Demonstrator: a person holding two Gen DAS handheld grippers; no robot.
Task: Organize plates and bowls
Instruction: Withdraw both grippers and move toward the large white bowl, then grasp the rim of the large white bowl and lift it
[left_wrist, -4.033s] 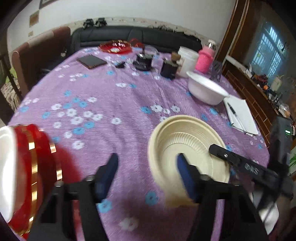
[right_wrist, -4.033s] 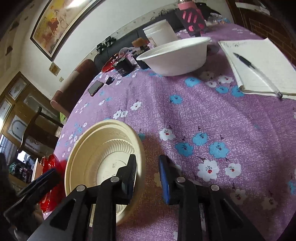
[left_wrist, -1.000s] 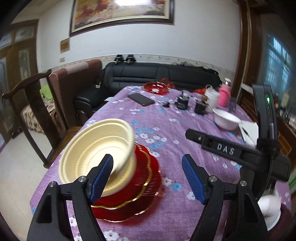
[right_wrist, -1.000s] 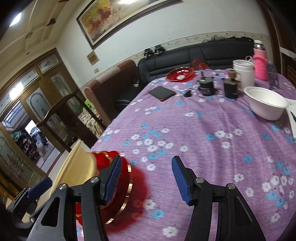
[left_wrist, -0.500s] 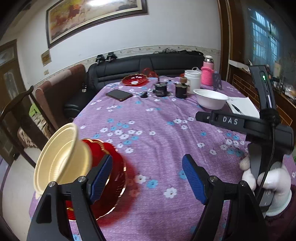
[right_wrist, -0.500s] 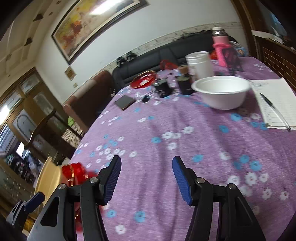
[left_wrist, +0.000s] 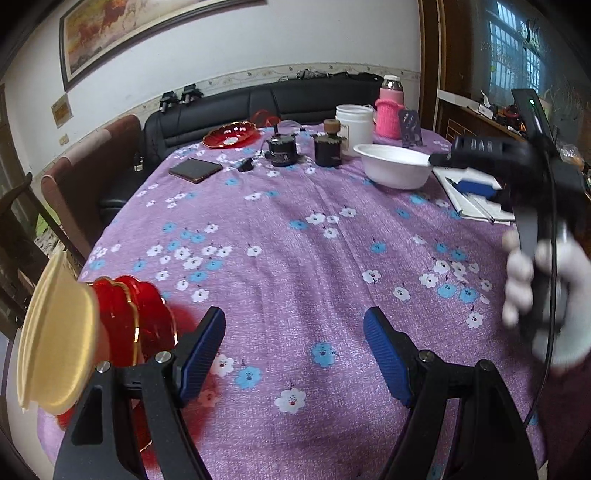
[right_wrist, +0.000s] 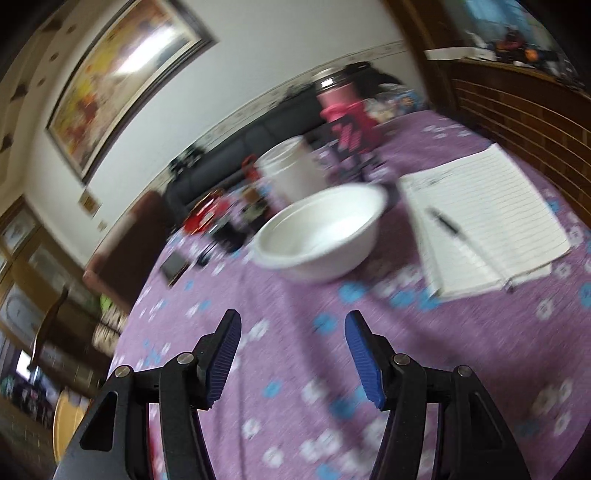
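White bowl (right_wrist: 319, 236): empty, upright on far right of purple floral tabletop (left_wrist: 295, 258). Cream bowl (left_wrist: 55, 343) sits in red plates (left_wrist: 140, 317) at near left edge. Left hand-held gripper (left_wrist: 295, 354): wide open, empty. Right hand-held gripper (right_wrist: 291, 358): open, empty, aimed at white bowl, gloved hand (left_wrist: 539, 295) holding it. Notebook (right_wrist: 484, 221) with pen just right of white bowl; white jar (right_wrist: 291, 170) behind.

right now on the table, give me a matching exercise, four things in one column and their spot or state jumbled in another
Things:
1. white bowl
2. cream bowl
3. pen
4. phone

Places or states:
a. lying on the open notebook
b. flat on the purple cloth, far left side
c. empty, beside the notebook
d. nested in red dishes at the near edge

Pairs: 1-c, 2-d, 3-a, 4-b
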